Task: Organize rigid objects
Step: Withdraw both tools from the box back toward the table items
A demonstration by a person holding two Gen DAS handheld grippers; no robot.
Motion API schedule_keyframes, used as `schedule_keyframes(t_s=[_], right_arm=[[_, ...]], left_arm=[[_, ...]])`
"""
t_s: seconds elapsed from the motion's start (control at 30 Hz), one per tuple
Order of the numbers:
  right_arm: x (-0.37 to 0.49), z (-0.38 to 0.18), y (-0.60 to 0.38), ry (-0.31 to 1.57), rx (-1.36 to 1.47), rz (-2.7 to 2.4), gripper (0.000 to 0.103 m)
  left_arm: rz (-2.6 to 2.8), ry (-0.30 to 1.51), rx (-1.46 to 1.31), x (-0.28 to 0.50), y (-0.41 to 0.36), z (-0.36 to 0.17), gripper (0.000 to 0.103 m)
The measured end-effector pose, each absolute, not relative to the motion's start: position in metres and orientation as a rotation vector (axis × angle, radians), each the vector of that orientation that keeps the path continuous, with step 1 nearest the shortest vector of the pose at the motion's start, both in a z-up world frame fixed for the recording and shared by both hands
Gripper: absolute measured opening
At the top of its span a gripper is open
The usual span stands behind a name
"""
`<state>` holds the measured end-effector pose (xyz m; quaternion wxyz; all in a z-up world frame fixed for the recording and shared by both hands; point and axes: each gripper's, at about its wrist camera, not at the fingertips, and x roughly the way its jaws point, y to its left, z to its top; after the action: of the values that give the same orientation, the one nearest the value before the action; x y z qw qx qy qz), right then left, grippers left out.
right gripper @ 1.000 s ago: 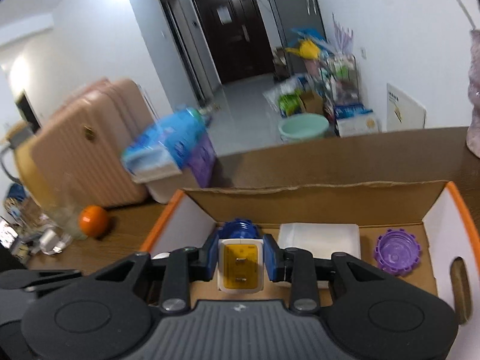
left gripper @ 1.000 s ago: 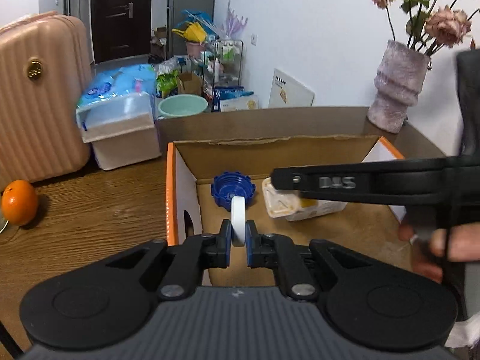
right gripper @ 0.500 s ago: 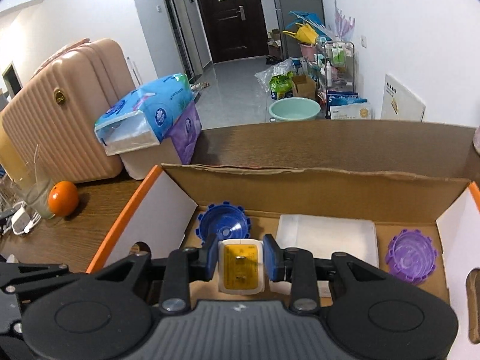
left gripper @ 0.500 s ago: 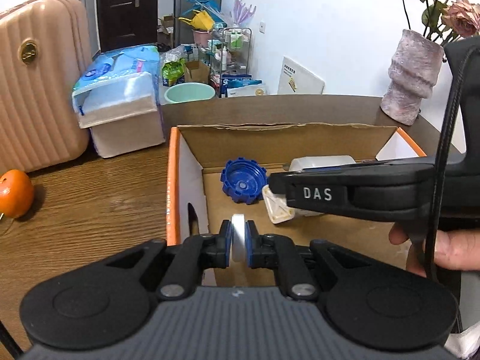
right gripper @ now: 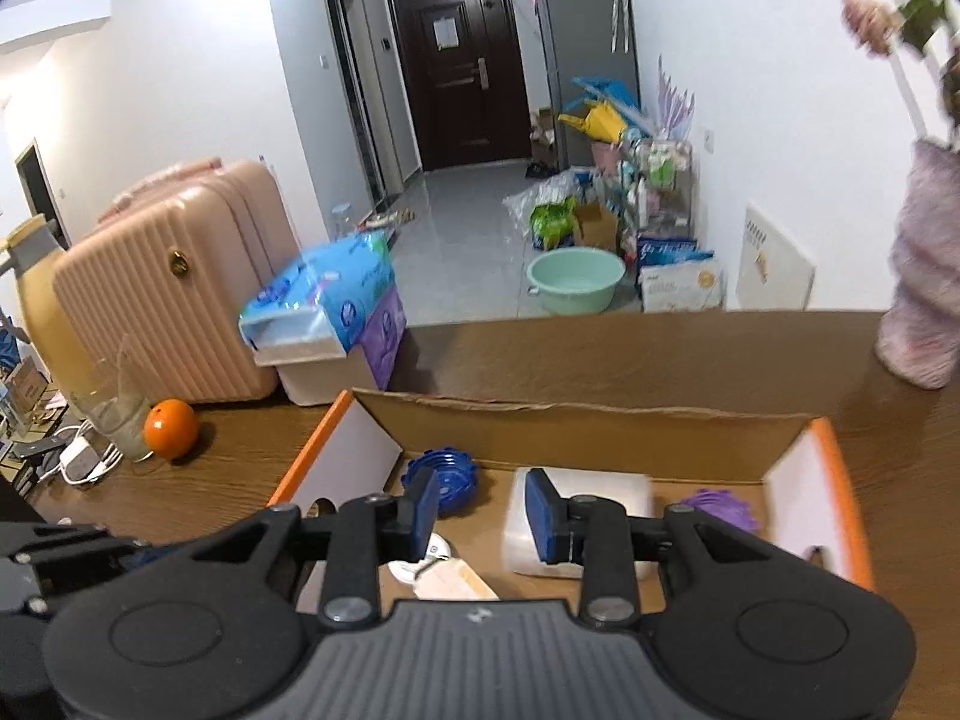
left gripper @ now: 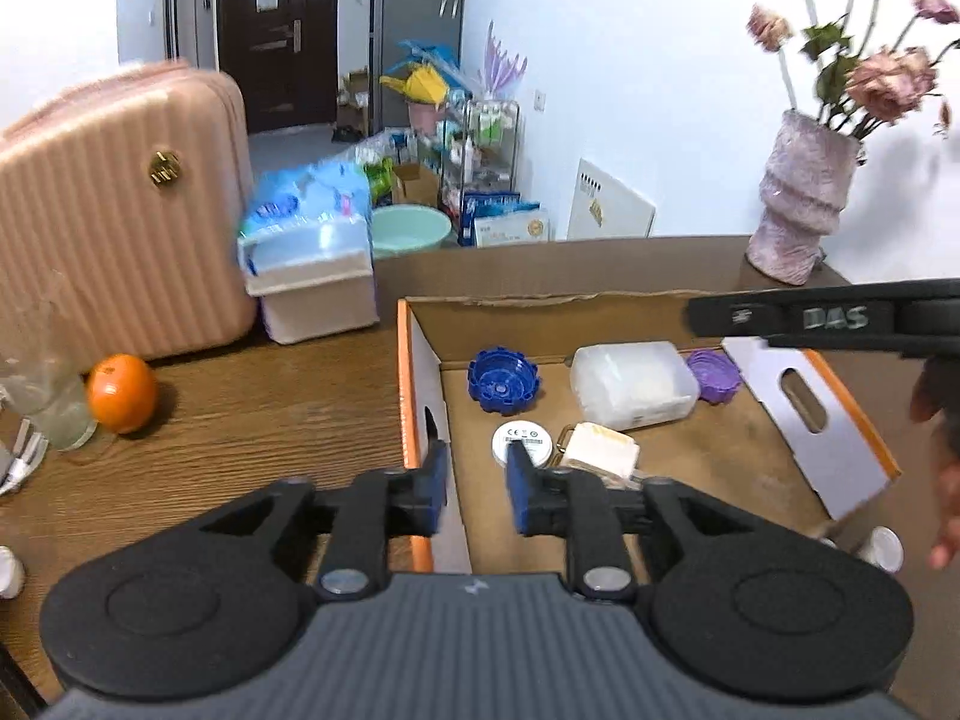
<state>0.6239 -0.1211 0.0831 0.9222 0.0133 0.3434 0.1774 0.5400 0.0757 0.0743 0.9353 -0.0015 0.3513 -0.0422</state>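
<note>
**Both grippers let go, two items now in the box**

Since a second ago both grippers have released their loads: the left gripper no longer clamps the white disc, and the right gripper no longer holds the yellow plug. Now the jaws of both stand apart with nothing between them.

In the left wrist view the white disc lies flat on the floor of the cardboard box, in the lower middle of the frame, just above the right blue pad. The yellow plug lies just beside it to the right; I cannot tell if they touch. Higher in the frame are the blue cap, the clear plastic case and the purple cap. The right gripper crosses the right edge of this view above the box.

A small white cap is on the wooden table outside the box, at the lower right of the left wrist view, close to the hand. I judge that it may be the next thing to collect. It lies to the right of the left gripper, beyond the orange wall of the box, so the right hand is nearer to it. It looks round, so I think the direction of approach matters little.

An orange is at the left of the frame.
</note>
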Motion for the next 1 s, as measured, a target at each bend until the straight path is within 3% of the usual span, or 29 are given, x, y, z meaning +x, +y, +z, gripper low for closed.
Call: schedule_keyframes(t_s=[0.13,0.23,0.3,0.37,0.47,0.5,0.63,0.83,1.0], right_arm=[[0.586,0.108,-0.151,0.668,0.016,0.339,0.031],[0.549,0.12,-0.176,0.635,0.008,0.333,0.034],[0.524,0.121,-0.192,0.601,0.015,0.347,0.046],[0.495,0.115,-0.205,0.572,0.007,0.354,0.052],[0.45,0.102,-0.219,0.503,-0.03,0.331,0.061],[0.432,0.097,-0.223,0.471,-0.036,0.324,0.066],[0.366,0.079,-0.235,0.347,-0.04,0.318,0.067],[0.265,0.062,-0.24,0.207,-0.076,0.336,0.068],[0.197,0.046,-0.237,0.217,-0.04,0.325,0.079]], left_arm=[[-0.062,0.67,0.036,0.5,0.075,0.093,0.044],[-0.059,0.614,0.059,0.462,0.072,0.103,0.059],[-0.057,0.555,0.065,0.436,0.072,0.106,0.078],[-0.056,0.502,0.087,0.404,0.066,0.107,0.081],[-0.064,0.374,0.097,0.351,0.058,0.105,0.097],[-0.063,0.32,0.098,0.333,0.055,0.104,0.098],[-0.108,0.18,0.099,0.268,0.048,0.091,0.102],[-0.08,0.115,0.075,0.189,0.043,0.07,0.103],[-0.015,0.108,0.052,0.13,0.031,0.056,0.103]])
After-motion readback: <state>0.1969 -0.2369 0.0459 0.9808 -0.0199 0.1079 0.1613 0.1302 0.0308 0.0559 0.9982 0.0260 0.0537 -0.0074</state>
